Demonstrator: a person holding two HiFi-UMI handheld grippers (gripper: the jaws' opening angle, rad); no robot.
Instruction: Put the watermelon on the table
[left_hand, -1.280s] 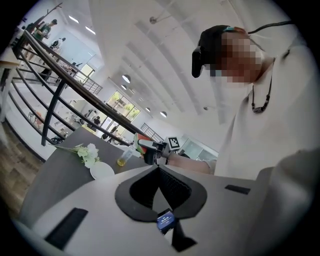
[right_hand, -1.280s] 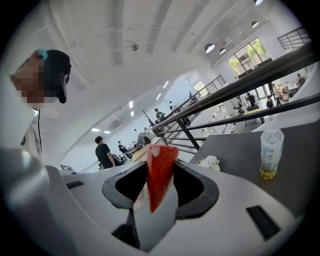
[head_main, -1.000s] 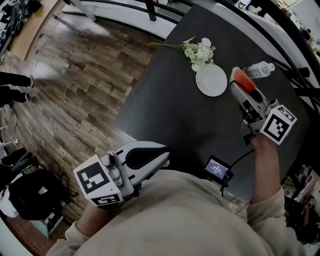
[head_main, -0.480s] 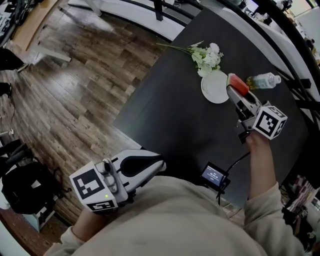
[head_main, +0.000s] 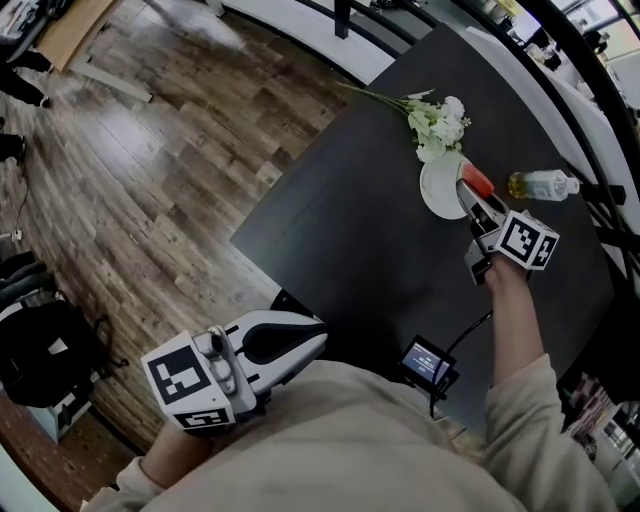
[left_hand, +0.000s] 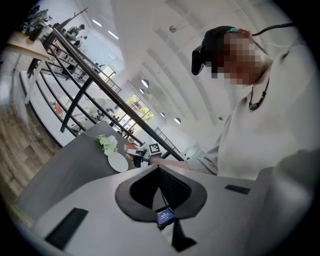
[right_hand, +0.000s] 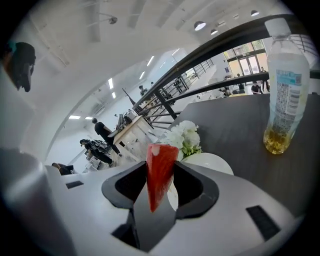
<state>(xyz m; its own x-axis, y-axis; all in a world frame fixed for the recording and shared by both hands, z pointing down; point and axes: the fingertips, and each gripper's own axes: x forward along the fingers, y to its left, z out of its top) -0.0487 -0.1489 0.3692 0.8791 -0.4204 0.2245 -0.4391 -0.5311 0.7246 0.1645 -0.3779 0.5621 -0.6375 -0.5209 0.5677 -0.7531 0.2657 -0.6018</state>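
Observation:
A red watermelon wedge (right_hand: 161, 172) stands upright between the pads of my right gripper (right_hand: 160, 187), which is shut on it. In the head view that gripper (head_main: 468, 195) hangs over the right edge of a white plate (head_main: 438, 188) on the dark table (head_main: 350, 230), with the wedge (head_main: 478, 181) at its tip. I cannot tell whether the wedge touches anything below. My left gripper (head_main: 318, 332) is held low by the person's body at the table's near edge. Its fingertips meet with nothing between them (left_hand: 159, 169).
White flowers (head_main: 440, 120) lie just beyond the plate. A plastic bottle (head_main: 545, 183) with a little yellow liquid sits to the right of the gripper. A small screen device (head_main: 427, 360) rests near the table's front edge. Wood floor (head_main: 150, 180) lies to the left, with a black bag (head_main: 40, 355) on it.
My right gripper has come down with the watermelon wedge, from above the bottle side to close over the plate's edge. The left gripper has shifted only slightly.

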